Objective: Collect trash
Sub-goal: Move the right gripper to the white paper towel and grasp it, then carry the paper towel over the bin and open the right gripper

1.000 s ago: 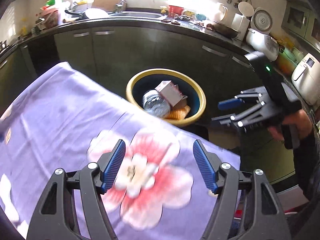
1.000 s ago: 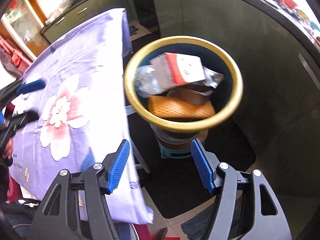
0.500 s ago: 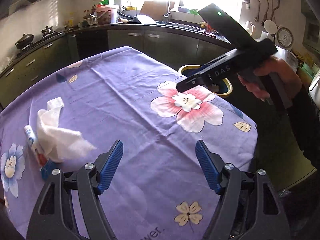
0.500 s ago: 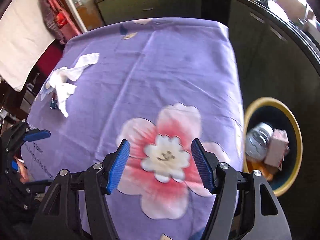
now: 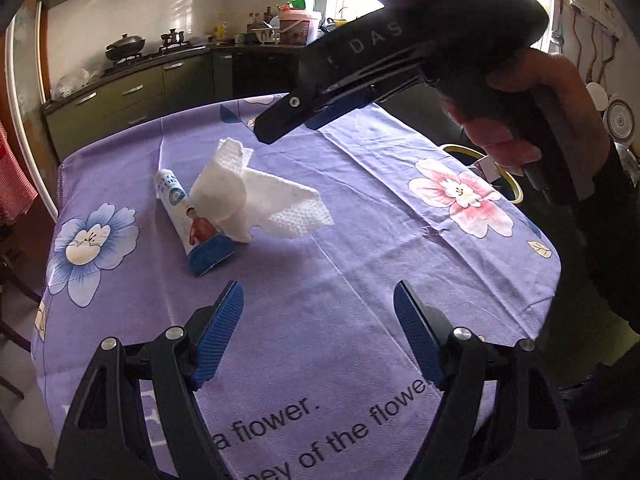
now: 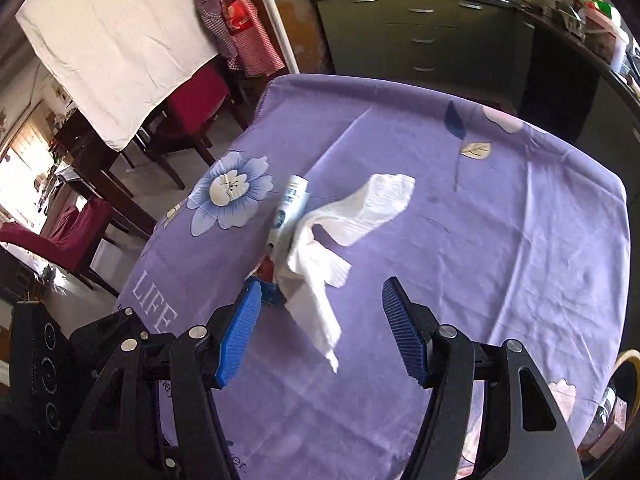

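A crumpled white paper towel [image 5: 256, 196] lies on the purple flowered tablecloth [image 5: 360, 280], draped over a white and blue tube [image 5: 188, 220]. Both also show in the right wrist view, the towel [image 6: 340, 232] and the tube [image 6: 286, 216]. My left gripper [image 5: 318, 328] is open and empty, low over the cloth, short of the tube. My right gripper [image 6: 320, 332] is open and empty, hovering just above the towel's near end; it shows from the side in the left wrist view [image 5: 296, 120]. The yellow-rimmed bin [image 5: 508, 176] stands past the table's right edge.
Dark green kitchen cabinets [image 5: 160, 92] line the far wall. Dining chairs with red covers [image 6: 60, 232] and a table under a white cloth [image 6: 112, 52] stand to the left. The bin with trash shows at the lower right in the right wrist view [image 6: 624, 364].
Both grippers swung away from the bin and back over the table. The towel and tube are now much closer, with the right gripper above the towel. Both grippers stay open.
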The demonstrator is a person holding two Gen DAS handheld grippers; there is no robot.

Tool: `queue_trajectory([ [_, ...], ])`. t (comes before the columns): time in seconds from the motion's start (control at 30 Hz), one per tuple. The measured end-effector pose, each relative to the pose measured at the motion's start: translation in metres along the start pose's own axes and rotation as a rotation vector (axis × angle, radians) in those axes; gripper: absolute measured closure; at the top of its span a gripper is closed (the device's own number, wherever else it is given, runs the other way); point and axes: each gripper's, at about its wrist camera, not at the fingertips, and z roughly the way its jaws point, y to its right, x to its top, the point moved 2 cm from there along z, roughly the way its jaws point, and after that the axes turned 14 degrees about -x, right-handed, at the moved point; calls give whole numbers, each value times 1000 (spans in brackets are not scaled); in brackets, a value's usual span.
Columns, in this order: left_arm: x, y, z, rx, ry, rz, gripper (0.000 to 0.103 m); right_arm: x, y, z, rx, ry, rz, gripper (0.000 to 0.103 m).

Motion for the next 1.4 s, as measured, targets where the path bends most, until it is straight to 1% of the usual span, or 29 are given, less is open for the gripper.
queue_trajectory([
  [0.1, -3, -8, -2, 12, 1, -10, 30, 12, -11, 19, -21, -30, -9, 39],
  [0.23, -6, -12, -5, 12, 10, -18, 30, 19, -14, 52, -44, -90, 2, 39],
  [0.3, -8, -13, -7, 12, 12, -20, 30, 19, -13, 65, -41, -111, 15, 42],
  [0.37, -9, -15, -8, 14, 13, -25, 30, 20, -14, 75, -38, -124, 20, 51],
  [0.4, -10, -16, -9, 13, 12, -28, 30, 20, -15, 80, -36, -129, 21, 53],
  [0.47, -11, -17, -9, 16, 12, -31, 30, 19, -16, 86, -24, -135, 25, 64],
  [0.5, -11, -17, -10, 16, 12, -32, 30, 18, -16, 88, -19, -136, 26, 67],
  [0.53, -11, -18, -10, 16, 12, -32, 30, 19, -17, 89, -16, -133, 25, 74],
  [0.57, -11, -17, -10, 17, 13, -33, 30, 18, -18, 89, -13, -128, 23, 84],
  [0.6, -11, -17, -11, 18, 13, -33, 30, 18, -18, 88, -16, -122, 16, 89],
  [0.63, -11, -17, -11, 17, 13, -34, 30, 17, -19, 86, -23, -114, 9, 93],
  [0.7, -11, -17, -11, 18, 14, -33, 30, 16, -20, 81, -28, -95, -1, 96],
  [0.77, -12, -17, -11, 16, 13, -32, 30, 13, -18, 73, -29, -80, -3, 96],
  [0.93, -10, -13, -11, 19, 9, -23, 30, 3, -8, 49, -70, -17, -8, 96],
  [1.1, -7, -10, -10, 21, 9, -15, 30, -12, 16, 22, -94, 23, 25, 96],
  [1.23, -5, -7, -9, 22, 8, -7, 30, -34, 53, -8, -156, 63, 86, 96],
  [1.3, -3, -6, -9, 20, 9, -3, 29, -50, 78, -28, -202, 81, 126, 96],
  [1.4, -1, -5, -9, 18, 15, -1, 29, -80, 127, -60, -290, 97, 222, 96],
])
